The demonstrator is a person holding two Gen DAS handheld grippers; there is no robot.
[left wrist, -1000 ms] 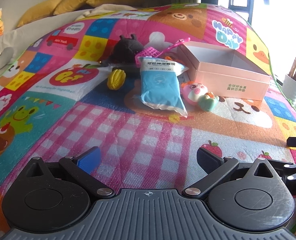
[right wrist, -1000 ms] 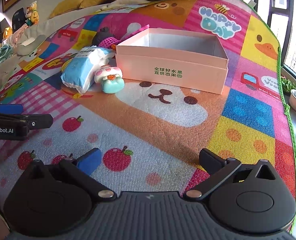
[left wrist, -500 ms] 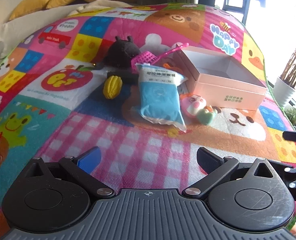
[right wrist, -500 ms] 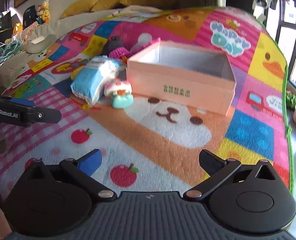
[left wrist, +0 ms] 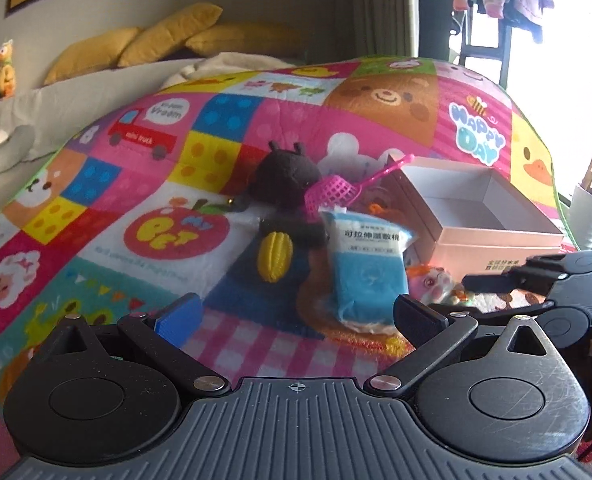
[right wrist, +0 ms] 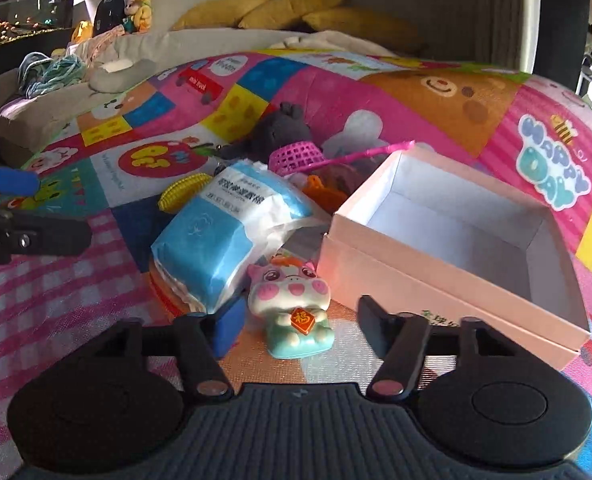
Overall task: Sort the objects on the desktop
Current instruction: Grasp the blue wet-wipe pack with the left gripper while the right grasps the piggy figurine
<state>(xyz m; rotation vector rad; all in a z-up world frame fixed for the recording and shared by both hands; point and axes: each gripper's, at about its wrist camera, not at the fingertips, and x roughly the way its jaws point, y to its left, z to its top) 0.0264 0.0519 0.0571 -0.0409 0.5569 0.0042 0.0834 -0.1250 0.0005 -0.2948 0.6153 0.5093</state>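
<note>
- We count 1 pink box [right wrist: 448, 280], its inside bare, 1 blue pack [right wrist: 223, 236], 1 cow figurine [right wrist: 291, 308].
- Right claw [right wrist: 296, 328] is closing around the figurine, pads not touching; left claw [left wrist: 296, 312] gapes wide, holding nothing.

The right gripper [right wrist: 298, 328] has travelled from the open bear-print part of the play mat [right wrist: 95, 312] toward the cluster of toys. A second ago the pink-cheeked cow figurine [right wrist: 293, 312] was far ahead of it; now the figurine stands between its two fingers. Its jaws were spread wide before and are closing now, though the pads seem not to press the figurine yet. In the left wrist view the right gripper [left wrist: 472, 282] has come in from the lower right edge, up beside the pink box [left wrist: 500, 248]. The left gripper [left wrist: 296, 316] has lifted a little, so more wall and cushions appear.
</note>
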